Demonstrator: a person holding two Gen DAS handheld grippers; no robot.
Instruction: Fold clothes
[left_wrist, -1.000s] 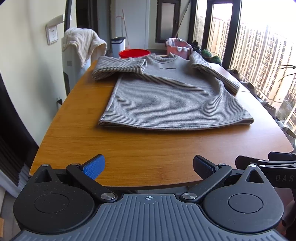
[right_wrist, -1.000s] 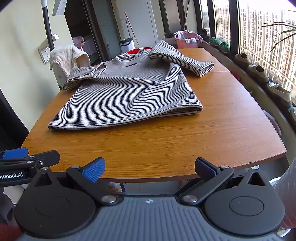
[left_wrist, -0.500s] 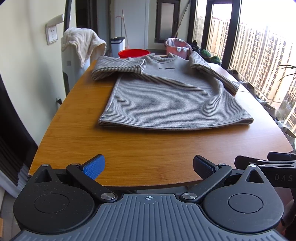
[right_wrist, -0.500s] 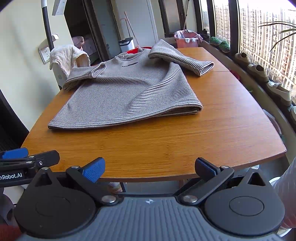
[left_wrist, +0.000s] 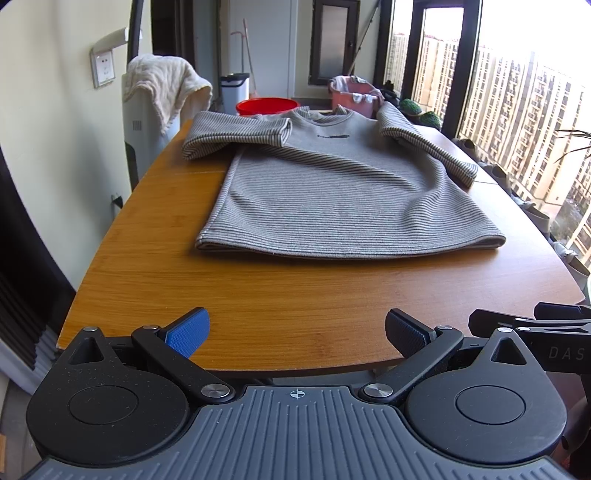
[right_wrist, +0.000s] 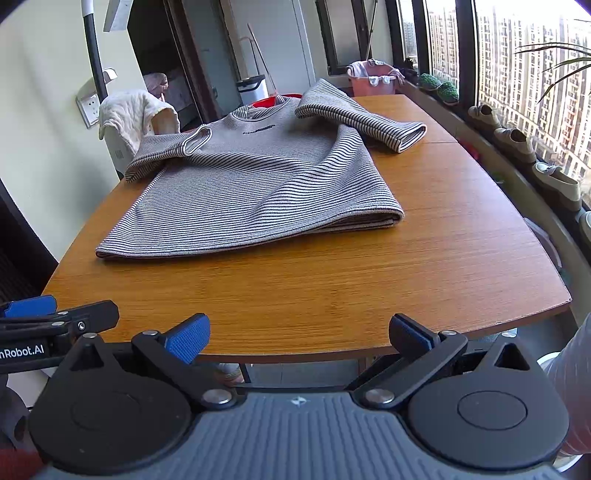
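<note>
A grey striped long-sleeved shirt (left_wrist: 332, 192) lies flat on the wooden table (left_wrist: 295, 314), collar at the far end, hem toward me. Its left sleeve (left_wrist: 236, 134) is folded across the chest; its right sleeve (right_wrist: 362, 118) lies angled out to the right. The shirt also shows in the right wrist view (right_wrist: 258, 184). My left gripper (left_wrist: 295, 334) is open and empty at the table's near edge, well short of the hem. My right gripper (right_wrist: 299, 334) is open and empty, beside it at the same edge.
A white towel (left_wrist: 162, 85) hangs over an appliance left of the table. A red basin (left_wrist: 266, 105) and a pink basket (left_wrist: 351, 92) stand beyond the far end. Shoes (right_wrist: 517, 140) line the window ledge on the right.
</note>
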